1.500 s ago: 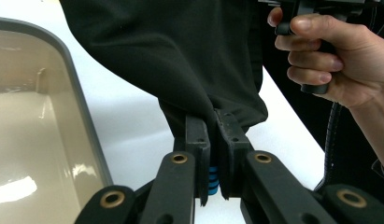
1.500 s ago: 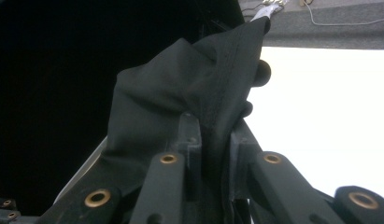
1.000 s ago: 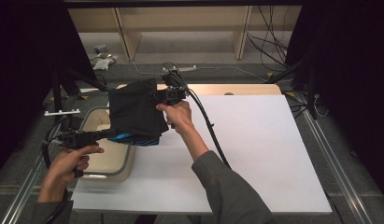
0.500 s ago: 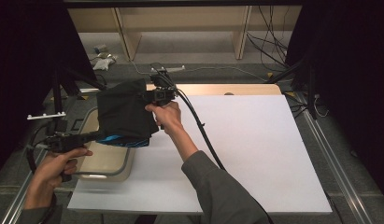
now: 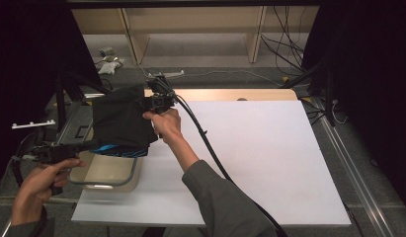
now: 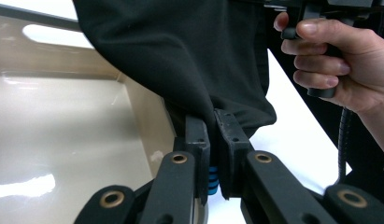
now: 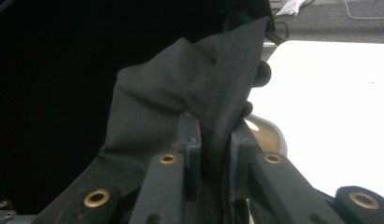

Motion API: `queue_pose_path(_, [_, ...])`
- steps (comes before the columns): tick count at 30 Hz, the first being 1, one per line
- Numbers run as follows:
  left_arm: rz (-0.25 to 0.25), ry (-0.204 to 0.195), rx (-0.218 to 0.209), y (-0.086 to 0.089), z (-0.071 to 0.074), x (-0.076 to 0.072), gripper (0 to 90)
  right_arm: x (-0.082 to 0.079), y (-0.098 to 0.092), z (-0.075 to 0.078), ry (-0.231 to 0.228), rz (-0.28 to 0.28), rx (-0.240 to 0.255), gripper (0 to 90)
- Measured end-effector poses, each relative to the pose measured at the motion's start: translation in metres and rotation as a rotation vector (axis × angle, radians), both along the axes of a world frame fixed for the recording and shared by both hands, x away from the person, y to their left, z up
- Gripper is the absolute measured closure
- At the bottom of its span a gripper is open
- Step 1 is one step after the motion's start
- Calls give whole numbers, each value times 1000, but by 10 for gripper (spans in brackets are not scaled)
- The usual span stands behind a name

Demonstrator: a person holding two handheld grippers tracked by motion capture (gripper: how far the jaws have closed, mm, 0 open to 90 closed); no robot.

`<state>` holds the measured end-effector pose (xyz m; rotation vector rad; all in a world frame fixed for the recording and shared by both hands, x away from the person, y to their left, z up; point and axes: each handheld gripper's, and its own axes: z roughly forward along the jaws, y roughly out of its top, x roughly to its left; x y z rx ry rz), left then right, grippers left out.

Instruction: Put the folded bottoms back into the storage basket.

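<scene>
A black cloth garment (image 5: 121,123) with a blue-striped edge (image 5: 114,149) hangs spread in the air over a beige plastic tub (image 5: 104,173) at the table's left. My left gripper (image 5: 92,145) is shut on its lower edge; in the left gripper view the jaws pinch the black fabric (image 6: 194,60) with the blue trim (image 6: 213,179) between them. My right gripper (image 5: 143,102) is shut on the cloth's upper right corner, and the right gripper view shows the fabric (image 7: 194,93) bunched between its jaws.
A white sheet (image 5: 260,158) covers the wooden table, open to the right of the arms. A black cable (image 5: 210,148) trails from the right gripper across it. Dark curtains flank both sides; shelving and loose cables lie on the floor behind.
Both hands have carried the cloth leftward, from over the table's edge to above the tub. Both grips stay closed on it.
</scene>
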<state>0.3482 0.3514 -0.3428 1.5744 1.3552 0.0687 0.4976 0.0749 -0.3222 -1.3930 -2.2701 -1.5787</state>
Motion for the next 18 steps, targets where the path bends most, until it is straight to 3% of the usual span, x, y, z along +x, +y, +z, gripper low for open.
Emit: queue_pose_path(18, [35, 25, 20, 23, -4, -6, 843, -8, 28, -6, 1, -3, -8, 791])
